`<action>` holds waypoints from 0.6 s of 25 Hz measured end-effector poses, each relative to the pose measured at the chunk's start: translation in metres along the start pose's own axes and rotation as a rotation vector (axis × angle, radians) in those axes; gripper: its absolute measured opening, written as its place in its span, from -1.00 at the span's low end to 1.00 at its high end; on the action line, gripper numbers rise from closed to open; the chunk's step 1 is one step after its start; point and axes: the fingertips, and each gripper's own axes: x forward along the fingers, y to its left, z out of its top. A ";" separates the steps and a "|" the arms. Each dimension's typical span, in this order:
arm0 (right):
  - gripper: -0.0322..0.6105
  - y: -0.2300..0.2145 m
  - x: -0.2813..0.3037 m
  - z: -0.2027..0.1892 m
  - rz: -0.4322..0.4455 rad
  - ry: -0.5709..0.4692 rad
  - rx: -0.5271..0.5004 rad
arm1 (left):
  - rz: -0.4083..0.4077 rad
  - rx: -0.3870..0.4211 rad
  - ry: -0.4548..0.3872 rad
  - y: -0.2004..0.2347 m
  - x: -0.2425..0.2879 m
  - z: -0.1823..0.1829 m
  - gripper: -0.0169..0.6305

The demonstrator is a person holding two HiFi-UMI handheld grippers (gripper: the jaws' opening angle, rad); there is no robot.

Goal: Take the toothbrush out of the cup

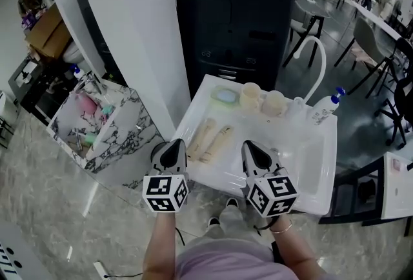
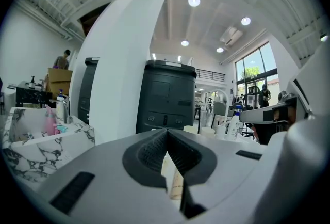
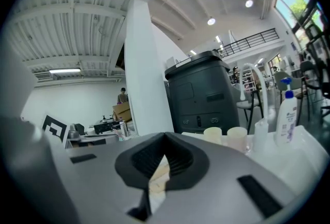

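**While the left gripper (image 1: 174,143) and the right gripper (image 1: 253,145) are shut on nothing, the toothbrush cannot be made out**

Where the person's forearms (image 1: 161,243) enter at the bottom of the head view, the two grippers are carried side by side, each with its marker cube (image 1: 165,193) nearest the camera. They are held at the near edge of a white rectangular tray with a raised rim (image 1: 303,159). In the left gripper view the dark ribbed fingers (image 2: 152,150) are seen pressed together at their tips, with nothing clamped between them. The same is seen of the right gripper in its own view.

Just beyond the left gripper, two cream-coloured tubes (image 1: 201,137) are laid side by side on the tray.

Along the tray's far edge a row is set out. From left to right it holds a pale green round dish (image 1: 226,95), two cream plastic cups (image 1: 250,97) standing upright next to each other, and a white bottle with a blue cap (image 1: 324,110). A white curved tap (image 1: 317,56) rises behind them.

The toothbrush cannot be picked out in any view. Whether it stands in one of the cups cannot be told.

Behind the tray a tall black cabinet (image 1: 226,14) is placed against a white pillar (image 1: 122,8). To the left, on the floor, a marble-patterned open box (image 1: 126,143) is seen with pink and teal items inside.
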 end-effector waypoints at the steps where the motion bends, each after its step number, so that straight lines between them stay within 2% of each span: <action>1: -0.89 0.002 -0.001 0.001 0.002 -0.001 -0.004 | -0.001 0.000 -0.002 0.000 -0.002 0.001 -0.94; 15: -0.89 0.014 -0.009 -0.002 0.006 0.006 -0.026 | -0.019 0.009 -0.010 0.001 -0.014 0.003 -0.94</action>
